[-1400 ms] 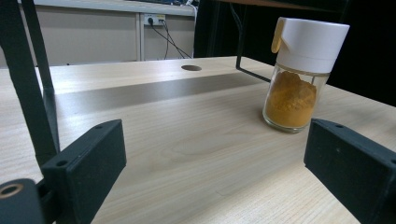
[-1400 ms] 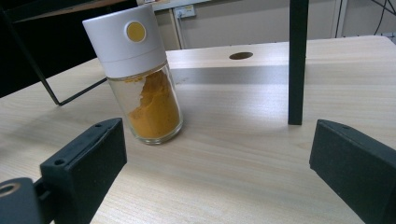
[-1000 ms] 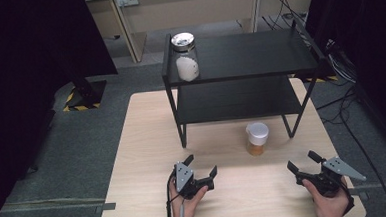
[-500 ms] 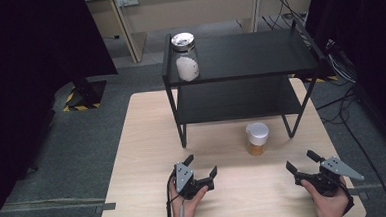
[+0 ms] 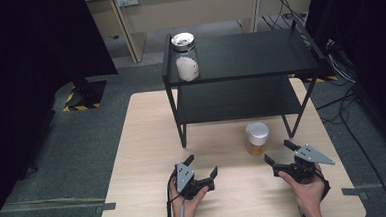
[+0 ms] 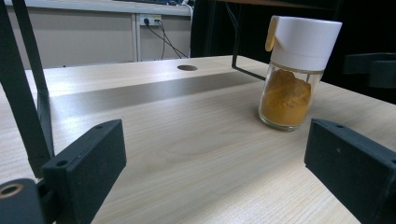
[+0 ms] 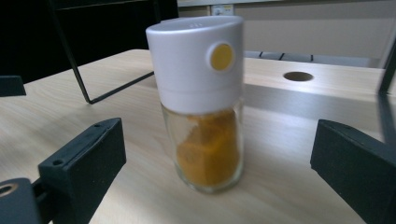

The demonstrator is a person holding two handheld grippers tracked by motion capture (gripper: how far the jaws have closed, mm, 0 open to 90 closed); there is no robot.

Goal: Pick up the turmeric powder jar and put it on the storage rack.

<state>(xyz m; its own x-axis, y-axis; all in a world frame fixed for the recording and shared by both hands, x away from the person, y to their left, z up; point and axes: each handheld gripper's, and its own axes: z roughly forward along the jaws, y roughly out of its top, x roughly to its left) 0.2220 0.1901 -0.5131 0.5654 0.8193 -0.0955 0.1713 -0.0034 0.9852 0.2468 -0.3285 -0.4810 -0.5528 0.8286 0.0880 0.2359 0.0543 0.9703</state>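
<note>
Spice jar (image 7: 201, 102): smooth glass, likely light, slippery, breakable; right gripper (image 7: 215, 154) jaws spread empty, best clamp glass body below white cap (image 7: 196, 58)

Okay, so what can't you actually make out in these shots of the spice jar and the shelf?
- Spice jar, right gripper view: blurred; any print on the glass is unreadable.
- Glass jar on the black shelf, high view: too small to identify its white contents.
- Right gripper, high view: the hand covers its grip.
</note>
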